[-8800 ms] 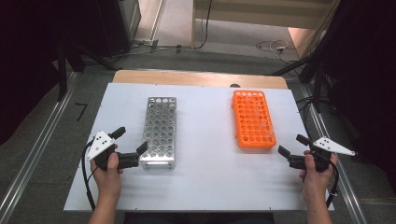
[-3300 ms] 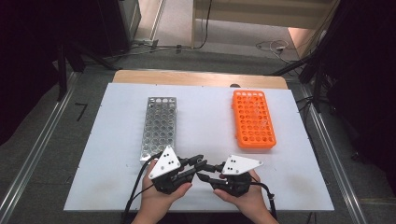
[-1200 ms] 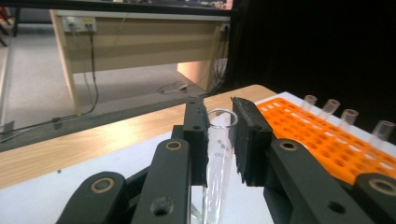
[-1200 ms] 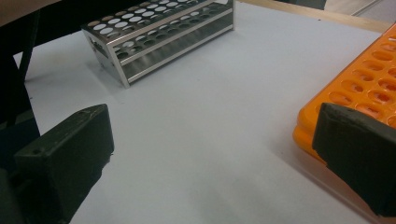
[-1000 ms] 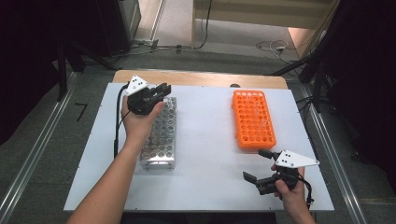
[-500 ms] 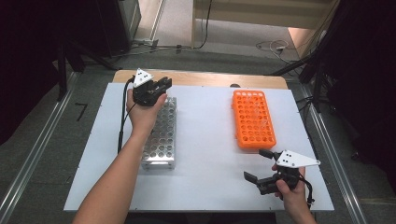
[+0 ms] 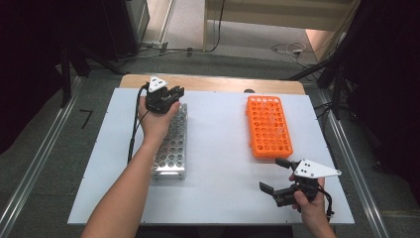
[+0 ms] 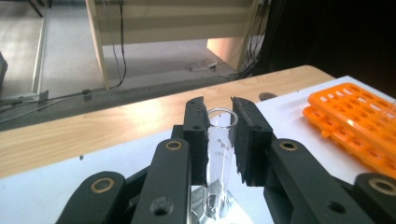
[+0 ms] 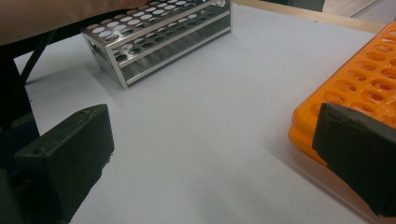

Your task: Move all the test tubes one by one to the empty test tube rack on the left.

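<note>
Metal rack (image 7: 171, 144) stands left of plastic rack (image 7: 269, 127) on the table (image 7: 218, 163)

White rectangular table (image 7: 218, 163): perforated metal tube rack (image 7: 171, 148) at 9 o'clock, orange plastic tube rack (image 7: 269, 126) at 2 o'clock.

We see a clear glass test tube (image 8: 219, 140) with faint grey printing between the matt black jaws of the left gripper (image 8: 219, 135). Our metal rack (image 7: 171, 144) is shiny silver, dotted with rows of round holes. The plastic rack (image 7: 269, 126) is bright orange with a grid of holes. The table (image 7: 218, 163) is plain white, edged in pale wood.
</note>
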Motion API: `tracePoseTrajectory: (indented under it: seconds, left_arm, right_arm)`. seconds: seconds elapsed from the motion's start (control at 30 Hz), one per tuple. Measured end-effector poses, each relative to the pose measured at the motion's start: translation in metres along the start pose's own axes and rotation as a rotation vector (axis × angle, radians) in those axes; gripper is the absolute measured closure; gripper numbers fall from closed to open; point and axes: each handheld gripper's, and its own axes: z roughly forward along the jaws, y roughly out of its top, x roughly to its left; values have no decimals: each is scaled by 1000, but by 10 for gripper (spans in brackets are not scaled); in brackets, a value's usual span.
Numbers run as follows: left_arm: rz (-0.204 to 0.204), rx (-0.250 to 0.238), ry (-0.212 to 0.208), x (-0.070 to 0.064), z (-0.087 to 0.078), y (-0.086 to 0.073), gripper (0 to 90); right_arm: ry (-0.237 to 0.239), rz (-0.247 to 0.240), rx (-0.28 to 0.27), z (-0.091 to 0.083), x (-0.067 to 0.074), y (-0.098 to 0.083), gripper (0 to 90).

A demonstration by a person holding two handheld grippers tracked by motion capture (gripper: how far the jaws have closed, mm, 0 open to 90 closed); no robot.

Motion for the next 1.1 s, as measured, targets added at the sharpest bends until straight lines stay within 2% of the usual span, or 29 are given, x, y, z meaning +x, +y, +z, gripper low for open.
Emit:
tracePoseTrajectory:
  seconds: [0.13, 0.4, 0.5, 0.67, 0.77, 0.97, 1.0, 1.03, 1.1]
  left_arm:
    - [-6, 18, 9, 0, 3, -1, 754]
    - [10, 86, 20, -3, 9, 1, 751]
    - [18, 95, 27, -4, 10, 1, 746]
    - [26, 158, 41, -5, 13, 0, 740]
    - [17, 169, 40, -3, 13, -1, 732]
    - [-1, 163, 48, -1, 11, 1, 649]
    - [-16, 159, 44, 0, 10, 2, 585]
    - [-23, 158, 33, 0, 9, 2, 559]
    - [-20, 151, 22, -1, 7, 3, 494]
  right_arm:
    - [0, 2, -1, 0, 0, 0, 0]
    - [-1, 3, -3, 0, 0, 0, 0]
    - [-2, 4, -4, -1, 0, 0, 0]
    - [-4, 5, -5, -1, -1, 0, 0]
    - [-7, 5, -4, -1, -1, 0, 0]
    - [-9, 4, 0, 0, -2, 0, 0]
    - [-8, 6, -2, 0, -2, 0, 0]
    - [-7, 10, -1, 0, -2, -1, 0]
    - [-6, 10, -3, 0, -3, -1, 0]
